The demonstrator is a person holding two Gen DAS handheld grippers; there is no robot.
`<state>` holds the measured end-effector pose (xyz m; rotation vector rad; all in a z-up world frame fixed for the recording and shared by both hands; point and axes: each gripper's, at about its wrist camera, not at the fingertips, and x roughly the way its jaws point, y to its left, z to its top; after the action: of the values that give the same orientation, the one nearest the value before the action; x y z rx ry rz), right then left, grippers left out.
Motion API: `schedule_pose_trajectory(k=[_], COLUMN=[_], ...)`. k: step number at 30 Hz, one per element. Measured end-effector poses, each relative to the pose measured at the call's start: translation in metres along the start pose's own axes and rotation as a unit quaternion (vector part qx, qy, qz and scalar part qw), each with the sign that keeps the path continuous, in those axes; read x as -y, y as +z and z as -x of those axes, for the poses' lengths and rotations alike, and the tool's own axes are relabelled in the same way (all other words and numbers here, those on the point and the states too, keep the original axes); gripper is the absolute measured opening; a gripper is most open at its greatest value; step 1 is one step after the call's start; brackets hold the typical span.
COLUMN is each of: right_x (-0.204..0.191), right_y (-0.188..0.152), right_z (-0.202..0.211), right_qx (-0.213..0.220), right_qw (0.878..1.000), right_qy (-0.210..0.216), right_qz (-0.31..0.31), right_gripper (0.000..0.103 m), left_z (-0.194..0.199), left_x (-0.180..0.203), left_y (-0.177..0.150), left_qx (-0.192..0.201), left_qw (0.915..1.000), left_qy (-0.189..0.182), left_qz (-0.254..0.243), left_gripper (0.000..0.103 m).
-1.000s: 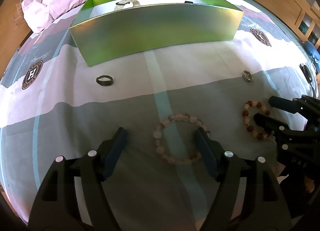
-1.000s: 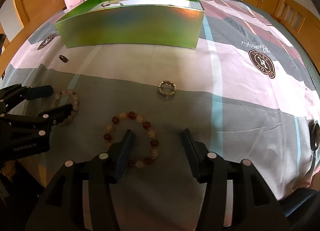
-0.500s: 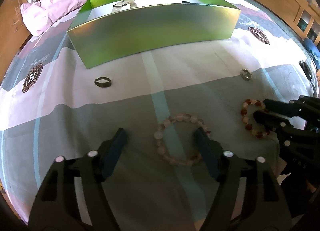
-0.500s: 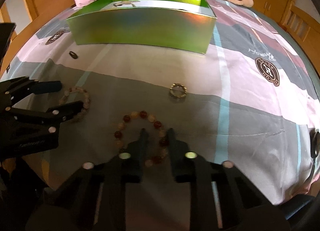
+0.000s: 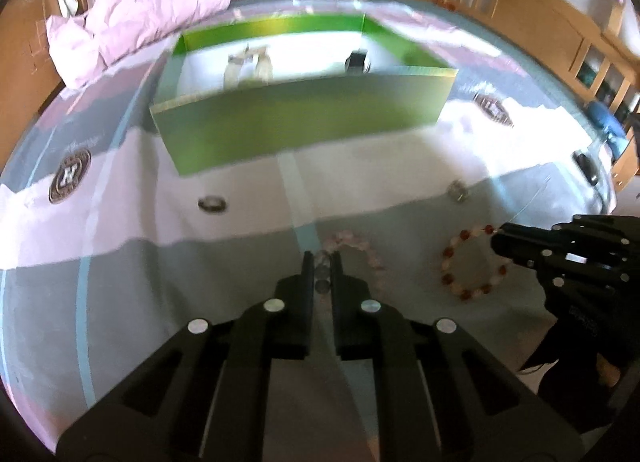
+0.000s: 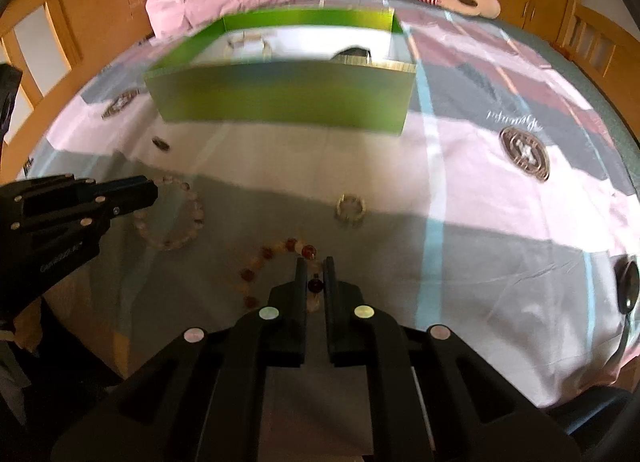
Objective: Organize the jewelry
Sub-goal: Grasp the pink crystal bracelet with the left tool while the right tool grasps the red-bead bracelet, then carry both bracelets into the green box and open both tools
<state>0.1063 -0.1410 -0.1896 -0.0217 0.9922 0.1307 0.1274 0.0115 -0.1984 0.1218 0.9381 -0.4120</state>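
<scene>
My left gripper (image 5: 323,262) is shut on the pale pink bead bracelet (image 5: 360,250). A couple of its beads sit pinched between the fingers, and the loop spreads out to the right of the tips. My right gripper (image 6: 315,264) is shut on the red-and-white bead bracelet (image 6: 264,258), whose loop trails off to the left. Each gripper also shows in the other's view: the right gripper (image 5: 496,242) with its red-and-white bead bracelet (image 5: 472,278), and the left gripper (image 6: 152,193) with its pale pink bead bracelet (image 6: 188,217). The open green box (image 5: 304,129) stands farther back on the bedspread.
A dark ring (image 5: 212,203) lies in front of the box at the left, and a metal ring (image 6: 350,207) lies nearer the right gripper. The box holds pale pieces (image 5: 248,65) and a dark item (image 5: 356,59). A pink quilt (image 5: 132,29) is bunched behind. Wooden rails border the bed.
Both grippers have gone from open to shut, the right first and then the left, each on its bracelet. Both have risen a little, and the view now looks down into the box.
</scene>
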Motion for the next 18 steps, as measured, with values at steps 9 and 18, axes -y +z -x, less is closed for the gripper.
schedule_pose_trajectory(k=[9, 18], right_x=[0.0, 0.01], right_y=[0.066, 0.171], right_z=[0.052, 0.054], right_qx=[0.091, 0.169], right_qw=[0.995, 0.985], right_qy=[0.028, 0.037], right_qz=[0.001, -0.004], right_gripper=[0.008, 0.008], left_z=[0.05, 0.05], left_x=[-0.002, -0.039], left_y=[0.053, 0.148], left_qx=[0.064, 0.104], left_qw=[0.9979, 0.9941], left_qy=[-0.011, 0.021], left_qz=[0.008, 0.023], left_gripper=[0.008, 0.008])
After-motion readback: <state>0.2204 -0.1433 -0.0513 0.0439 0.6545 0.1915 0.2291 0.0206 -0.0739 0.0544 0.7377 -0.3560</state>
